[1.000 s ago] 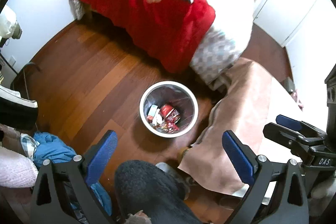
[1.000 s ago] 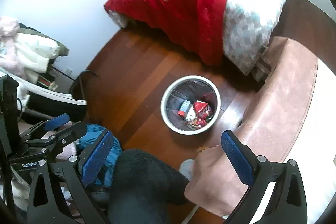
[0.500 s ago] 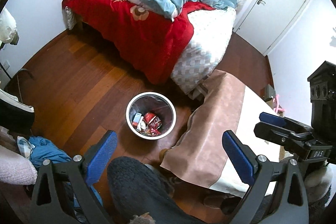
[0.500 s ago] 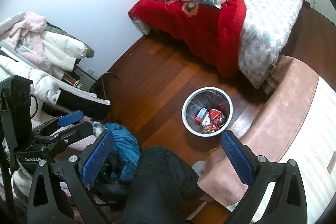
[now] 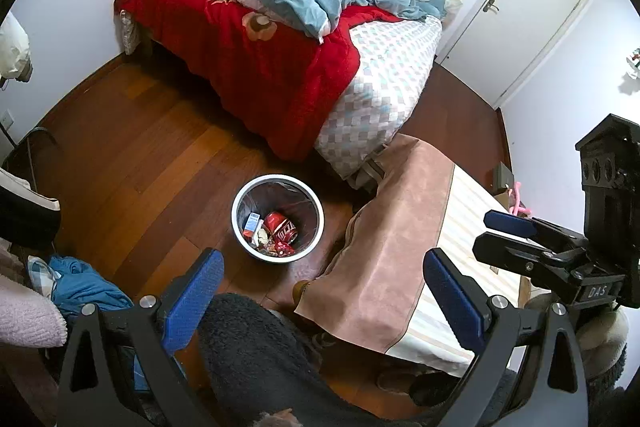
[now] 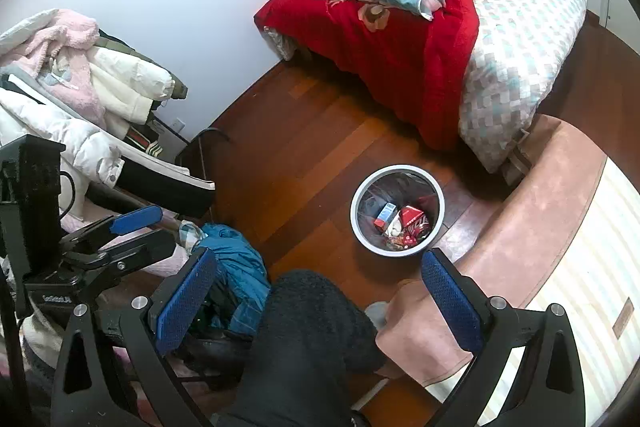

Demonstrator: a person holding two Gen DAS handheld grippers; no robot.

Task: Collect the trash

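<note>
A round white trash bin (image 5: pixel 240 231) stands on the wooden floor, also in the right wrist view (image 6: pixel 356 227). It holds a crushed red can (image 5: pixel 281 225), a small blue-and-white box (image 5: pixel 251 221) and other scraps. My left gripper (image 5: pixel 323 301) is open and empty, high above the floor, nearer me than the bin. My right gripper (image 6: pixel 318 301) is open and empty, at about the same height. Each gripper shows in the other's view: the right one (image 5: pixel 508 231) and the left one (image 6: pixel 136 227).
A bed (image 5: pixel 376 95) with a red blanket (image 5: pixel 256 67) and blue duvet lies beyond the bin. A table with a pink and striped cloth (image 5: pixel 400 239) is at right. Clothes (image 6: pixel 80 99) are piled at left, blue fabric (image 6: pixel 236 267) on the floor. My dark-trousered leg (image 6: pixel 312 343) is below. A white door (image 5: pixel 516 15) is at the back right.
Both grippers have risen and pulled back from the bin, so it looks smaller and more of the room shows. Both stayed open and empty.
</note>
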